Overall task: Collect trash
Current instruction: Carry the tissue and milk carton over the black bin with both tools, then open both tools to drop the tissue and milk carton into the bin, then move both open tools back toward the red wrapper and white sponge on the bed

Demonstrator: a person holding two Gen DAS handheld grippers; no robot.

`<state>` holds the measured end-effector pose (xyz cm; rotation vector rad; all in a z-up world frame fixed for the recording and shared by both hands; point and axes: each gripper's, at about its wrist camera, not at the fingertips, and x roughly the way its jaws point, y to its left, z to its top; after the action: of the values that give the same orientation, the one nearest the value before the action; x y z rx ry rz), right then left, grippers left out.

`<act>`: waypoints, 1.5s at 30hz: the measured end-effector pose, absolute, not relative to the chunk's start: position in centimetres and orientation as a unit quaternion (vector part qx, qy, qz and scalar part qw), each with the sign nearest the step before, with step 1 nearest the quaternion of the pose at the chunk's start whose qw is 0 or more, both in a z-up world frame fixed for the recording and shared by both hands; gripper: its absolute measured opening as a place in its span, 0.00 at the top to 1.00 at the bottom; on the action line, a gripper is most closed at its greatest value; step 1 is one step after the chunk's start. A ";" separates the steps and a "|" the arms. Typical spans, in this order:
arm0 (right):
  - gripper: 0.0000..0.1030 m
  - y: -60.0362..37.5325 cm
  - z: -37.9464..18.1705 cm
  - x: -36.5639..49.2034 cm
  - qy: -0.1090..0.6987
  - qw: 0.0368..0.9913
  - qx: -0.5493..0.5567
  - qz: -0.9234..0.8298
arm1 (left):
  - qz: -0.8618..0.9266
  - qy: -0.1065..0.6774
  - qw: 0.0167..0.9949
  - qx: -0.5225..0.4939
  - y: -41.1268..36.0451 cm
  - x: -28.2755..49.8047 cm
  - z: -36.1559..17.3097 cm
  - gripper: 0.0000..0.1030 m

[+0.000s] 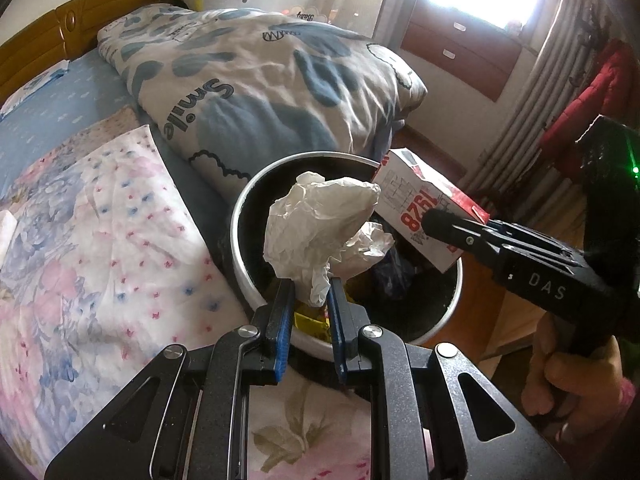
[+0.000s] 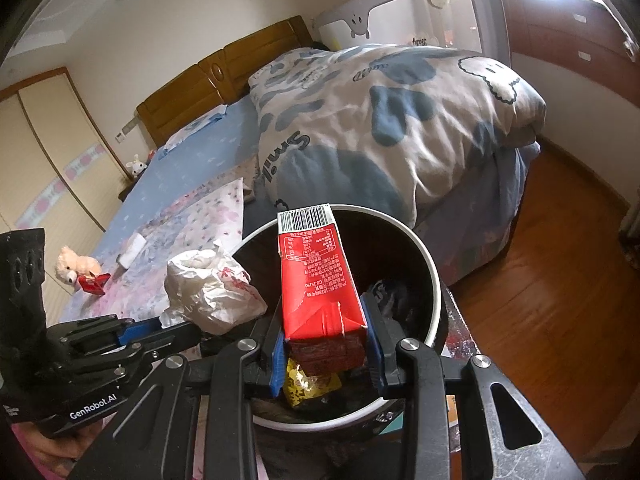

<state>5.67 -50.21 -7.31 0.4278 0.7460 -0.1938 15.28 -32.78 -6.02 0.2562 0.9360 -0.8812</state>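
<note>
**Crumpled paper and one carton held over one bin**

White crumpled paper (image 1: 320, 224) is clamped in the left tongs (image 1: 311, 292) above one round trash bin (image 1: 256, 280). One red carton (image 2: 320, 276) is clamped in the right tongs (image 2: 326, 344) over the same bin beside the bed (image 1: 100, 208).

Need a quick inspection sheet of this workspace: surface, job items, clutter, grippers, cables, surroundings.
Surface: bed with blue sheet and floral cover; wooden floor beside it.
Job's things: round bin at the bed's edge, yellow wrapper inside; crumpled white paper and red-and-white carton, both held above the bin.
Clutter: teddy bear, red packet, white block on the floral cover.
Grippers: left gripper shut on the crumpled white paper; right gripper shut on the carton.
Cables: nothing seen.
Surroundings: folded quilt, wooden headboard, wardrobe, drawers, bright window.
</note>
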 end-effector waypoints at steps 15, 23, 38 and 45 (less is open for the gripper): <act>0.66 -51.3 -7.9 6.5 0.369 0.899 0.219 -0.093 | -0.414 0.435 0.791 0.120 -33.9 15.4 -6.0 0.75; 0.49 -51.0 -7.6 6.3 0.360 0.899 0.233 -0.092 | -0.400 0.436 0.802 0.087 -30.9 15.5 -6.1 0.52; 0.22 -42.1 -6.0 9.4 0.339 0.916 0.212 -0.016 | -0.277 0.442 0.853 -0.008 -16.8 17.9 -7.4 0.42; 0.19 -36.4 -6.6 12.3 0.355 0.912 0.201 0.034 | -0.222 0.447 0.866 -0.038 -10.3 19.1 -8.3 0.42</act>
<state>12.26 -36.45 -6.63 0.4148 0.7320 0.0706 19.09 -10.29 -8.27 -0.0787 0.9354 -0.4651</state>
